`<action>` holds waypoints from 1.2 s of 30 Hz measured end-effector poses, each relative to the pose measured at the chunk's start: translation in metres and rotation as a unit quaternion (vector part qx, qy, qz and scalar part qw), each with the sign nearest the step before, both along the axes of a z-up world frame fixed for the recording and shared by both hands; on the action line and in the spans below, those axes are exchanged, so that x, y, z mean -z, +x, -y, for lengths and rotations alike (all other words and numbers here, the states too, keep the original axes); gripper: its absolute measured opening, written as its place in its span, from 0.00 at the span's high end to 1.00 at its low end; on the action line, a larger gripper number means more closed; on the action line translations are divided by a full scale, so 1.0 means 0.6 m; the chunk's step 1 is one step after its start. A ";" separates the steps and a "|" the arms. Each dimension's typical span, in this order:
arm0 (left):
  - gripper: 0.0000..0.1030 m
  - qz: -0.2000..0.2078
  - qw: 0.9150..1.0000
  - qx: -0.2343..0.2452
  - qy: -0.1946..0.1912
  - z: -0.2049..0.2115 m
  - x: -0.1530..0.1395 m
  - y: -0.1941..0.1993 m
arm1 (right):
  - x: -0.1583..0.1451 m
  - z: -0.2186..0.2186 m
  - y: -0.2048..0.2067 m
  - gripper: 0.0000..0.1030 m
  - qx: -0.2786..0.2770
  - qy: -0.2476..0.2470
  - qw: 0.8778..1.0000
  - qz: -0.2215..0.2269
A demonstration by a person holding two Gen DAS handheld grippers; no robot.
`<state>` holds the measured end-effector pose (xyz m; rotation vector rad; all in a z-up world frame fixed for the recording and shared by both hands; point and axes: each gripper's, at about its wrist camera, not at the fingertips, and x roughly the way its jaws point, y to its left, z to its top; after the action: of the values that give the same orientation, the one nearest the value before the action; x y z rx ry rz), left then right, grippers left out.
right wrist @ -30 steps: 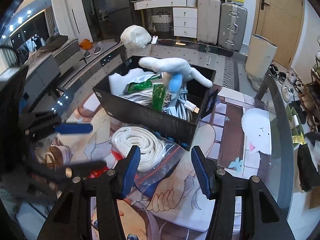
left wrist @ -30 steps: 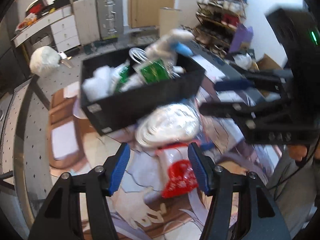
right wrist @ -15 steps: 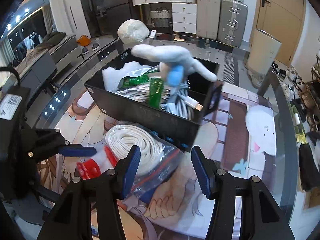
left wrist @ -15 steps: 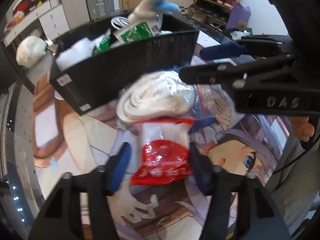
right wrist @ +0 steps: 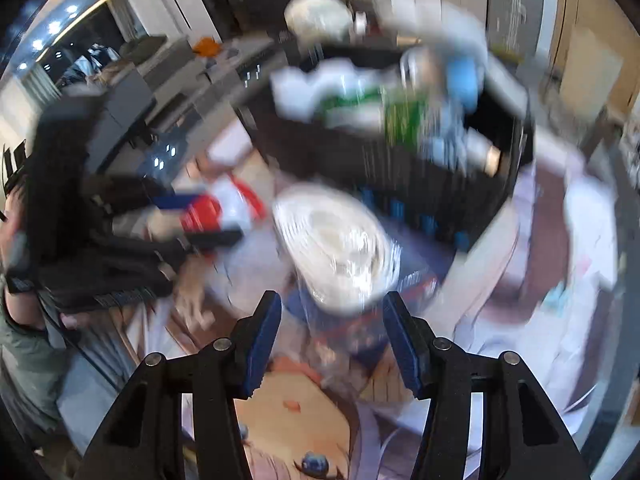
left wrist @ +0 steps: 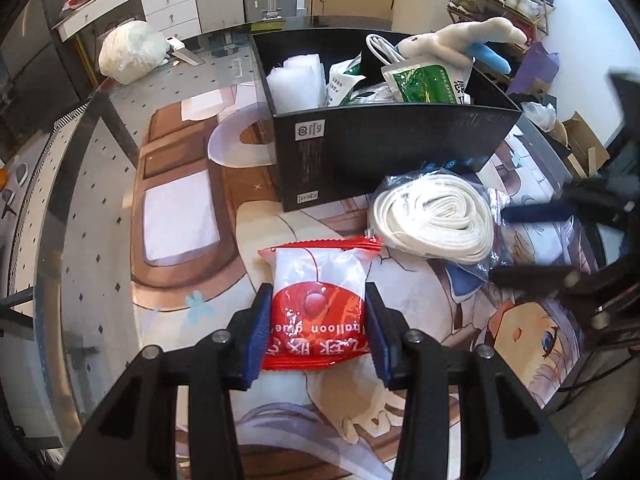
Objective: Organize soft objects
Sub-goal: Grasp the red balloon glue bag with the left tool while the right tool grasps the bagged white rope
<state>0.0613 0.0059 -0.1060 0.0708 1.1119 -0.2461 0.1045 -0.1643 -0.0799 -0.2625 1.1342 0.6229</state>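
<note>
A red and white plastic packet [left wrist: 320,272] lies on the printed mat, and my left gripper [left wrist: 318,320] is shut on it, a blue pad pressing each side. To its right a clear bag with a coiled white cord [left wrist: 432,216] rests against the black box [left wrist: 380,152]. The box holds a white and blue plush toy [left wrist: 460,40], green packets and white padding. My right gripper [right wrist: 332,332] stands open just short of the cord bag [right wrist: 336,248], whose loose plastic end reaches between the fingers. That view is blurred. My left gripper [right wrist: 200,220] with the packet [right wrist: 228,208] shows there at the left.
The printed mat [left wrist: 180,208] covers a glass table with a dotted border. A white lumpy bundle [left wrist: 132,52] sits at the table's far left corner. Drawers, suitcases and a shoe rack stand beyond. A person's sleeve [right wrist: 24,340] is at the left edge.
My left gripper came down around the red and white packet and its jaws narrowed onto it. The right gripper's view has tilted toward the cord bag and gone blurry; its jaws stay as wide.
</note>
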 end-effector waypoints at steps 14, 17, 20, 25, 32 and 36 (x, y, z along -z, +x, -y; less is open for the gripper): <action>0.58 0.004 1.000 0.013 0.004 0.019 -0.001 0.000 | 0.047 -0.071 -0.020 0.34 -0.069 -0.088 0.993 0.028; 0.58 0.005 1.000 0.018 0.005 0.023 -0.001 0.000 | 0.037 -0.053 -0.044 0.56 -0.060 -0.092 0.994 0.023; 0.58 0.004 1.000 0.017 0.003 0.024 -0.002 -0.001 | 0.033 -0.035 -0.050 0.59 -0.059 -0.084 0.995 0.009; 0.58 0.006 1.000 0.018 0.005 0.027 -0.002 0.000 | 0.010 -0.033 -0.050 0.44 -0.062 -0.063 0.996 0.032; 0.58 0.010 1.000 0.020 0.008 0.031 -0.002 -0.002 | 0.042 -0.063 -0.011 0.34 -0.070 -0.077 0.994 0.019; 0.58 0.011 0.999 0.029 0.010 0.036 -0.002 -0.005 | 0.033 -0.051 -0.016 0.57 -0.063 -0.070 0.995 0.017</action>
<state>0.0586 -0.0156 -0.1046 0.1247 1.0911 -0.2858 0.0952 -0.1340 -0.0997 -0.4652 1.1358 0.6488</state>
